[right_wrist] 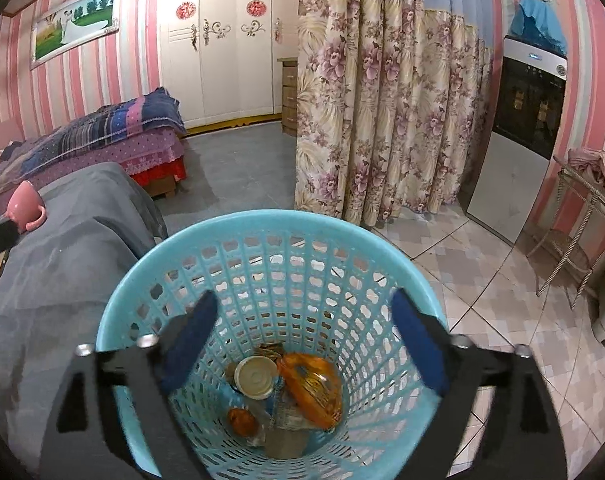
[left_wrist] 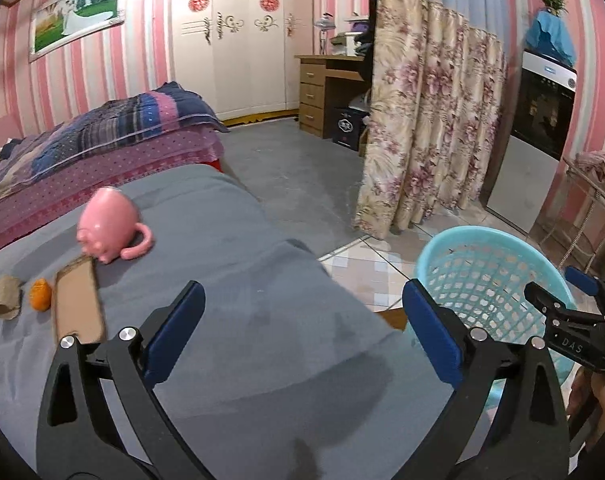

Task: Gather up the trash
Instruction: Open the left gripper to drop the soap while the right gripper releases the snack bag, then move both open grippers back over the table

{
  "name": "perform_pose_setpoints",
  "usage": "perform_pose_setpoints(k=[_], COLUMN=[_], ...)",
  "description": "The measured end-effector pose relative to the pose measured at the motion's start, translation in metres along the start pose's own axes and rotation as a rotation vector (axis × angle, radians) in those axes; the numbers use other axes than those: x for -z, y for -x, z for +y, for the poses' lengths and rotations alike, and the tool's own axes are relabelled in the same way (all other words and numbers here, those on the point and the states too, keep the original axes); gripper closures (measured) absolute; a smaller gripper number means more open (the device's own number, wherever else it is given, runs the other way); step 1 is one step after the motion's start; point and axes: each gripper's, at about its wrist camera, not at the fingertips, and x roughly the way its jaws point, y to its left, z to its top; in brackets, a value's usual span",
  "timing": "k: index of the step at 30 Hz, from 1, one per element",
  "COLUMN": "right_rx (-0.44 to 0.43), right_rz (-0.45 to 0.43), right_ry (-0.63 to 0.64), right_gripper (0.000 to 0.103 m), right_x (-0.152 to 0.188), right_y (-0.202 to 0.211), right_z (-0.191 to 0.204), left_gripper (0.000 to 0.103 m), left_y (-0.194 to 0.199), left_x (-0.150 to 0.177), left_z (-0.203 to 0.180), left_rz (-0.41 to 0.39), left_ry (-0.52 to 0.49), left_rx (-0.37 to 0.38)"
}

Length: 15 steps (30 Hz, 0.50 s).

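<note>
Right wrist view: right tongs (right_wrist: 302, 344) wide, empty, above blue basket (right_wrist: 262, 224) holding trash. Left tongs (left_wrist: 302, 320) wide over grey table (left_wrist: 230, 248).

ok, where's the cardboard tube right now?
In the left wrist view, the cardboard tube lies at the far left on the grey cloth, beside the small orange piece and the flat cardboard piece, below the pink mug.

The basket (right_wrist: 262, 236) was pale turquoise, and inside it lay an orange wrapper (right_wrist: 312, 394). Left of the basket, the grey cloth (left_wrist: 230, 240) bore a pink mug (left_wrist: 106, 226) (glossy). Behind the basket hung a cream curtain (right_wrist: 382, 100) with mauve flowers.
</note>
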Motion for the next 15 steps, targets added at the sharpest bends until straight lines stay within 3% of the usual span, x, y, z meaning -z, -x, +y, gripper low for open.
perform_pose_setpoints(k=[7, 15], right_rx=[0.020, -0.060], right_rz=[-0.014, -0.064], right_ry=[0.003, 0.027], right_gripper=[0.005, 0.005], right_x=[-0.003, -0.017], right_y=[0.001, 0.010], right_z=[0.027, 0.086], left_gripper=[0.006, 0.006], left_y=[0.017, 0.037], left_x=[0.003, 0.009], left_z=[0.043, 0.100], left_rz=[-0.012, -0.038], left_ry=[0.018, 0.057], left_rx=[-0.065, -0.160])
